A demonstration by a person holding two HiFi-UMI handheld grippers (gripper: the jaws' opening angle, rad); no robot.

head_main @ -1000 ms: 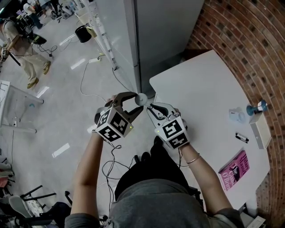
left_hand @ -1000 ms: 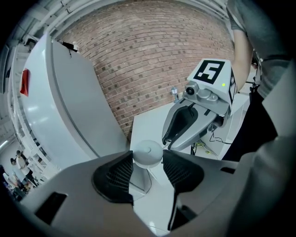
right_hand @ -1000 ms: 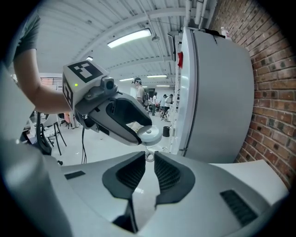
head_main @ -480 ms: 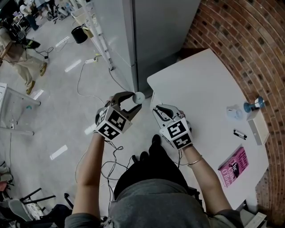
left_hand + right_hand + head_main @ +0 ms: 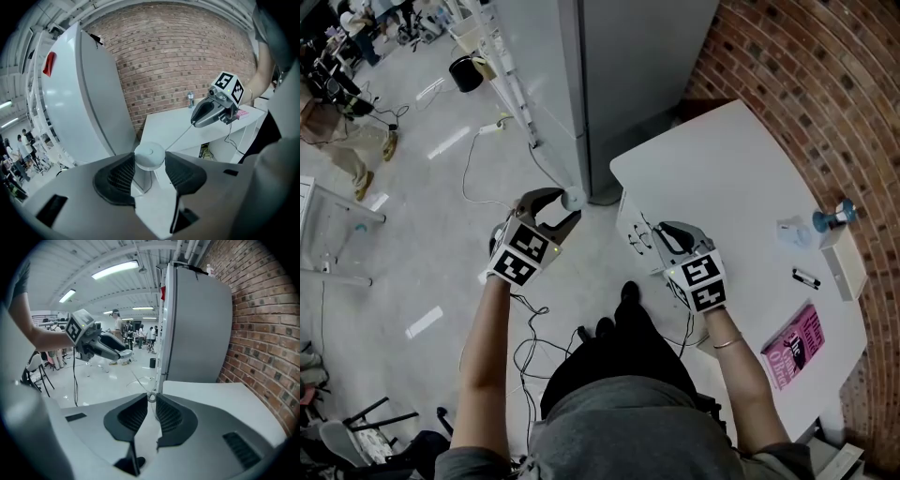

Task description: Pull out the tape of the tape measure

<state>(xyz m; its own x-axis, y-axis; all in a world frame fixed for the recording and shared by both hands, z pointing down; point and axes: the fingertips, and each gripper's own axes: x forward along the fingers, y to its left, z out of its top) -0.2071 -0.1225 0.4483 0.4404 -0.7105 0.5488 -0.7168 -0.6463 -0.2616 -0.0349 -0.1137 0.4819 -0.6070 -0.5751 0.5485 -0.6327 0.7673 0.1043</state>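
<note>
Crossing table edge (image 5: 623,183): tape (image 5: 176,137), right gripper (image 5: 151,398) to tape measure (image 5: 149,154) in left gripper (image 5: 565,200).

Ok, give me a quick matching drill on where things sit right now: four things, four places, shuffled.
Things:
1 tape measure case
2 tape's end ring
3 pink book
4 black marker

Places:
A pinched at the right tool's tips
B flat on the table's near corner
C clamped in the left tool
D on the table, beside the white box

Pairs: 1-C, 2-A, 3-B, 4-D
</note>
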